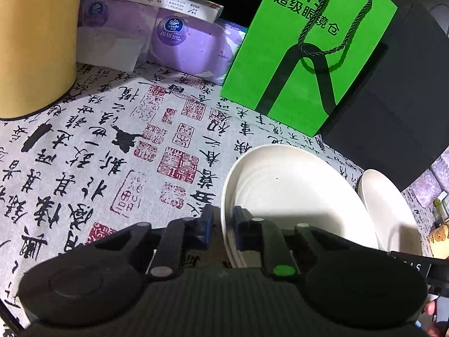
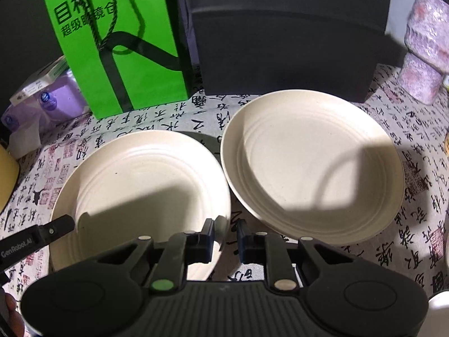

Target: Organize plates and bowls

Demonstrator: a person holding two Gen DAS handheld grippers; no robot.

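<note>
Both views are fisheye cameras riding just behind a gripper's fingers, tilted steeply down at a calligraphy-print tablecloth (image 1: 92, 151) from close range. The left wrist view faces the green paper bag (image 1: 303, 56) at upper right, with the near cream plate (image 1: 286, 193) at lower right. The right wrist view shows the same bag (image 2: 118, 45) at upper left and the same plate (image 2: 140, 185) at lower left.

Two cream plates (image 2: 140, 185) (image 2: 311, 165) lie on the cloth, at 9 and 2 o'clock. One green paper bag (image 2: 118, 45), one black box (image 2: 283, 53), two purple tissue packs (image 1: 185, 47) (image 1: 109, 14)
</note>
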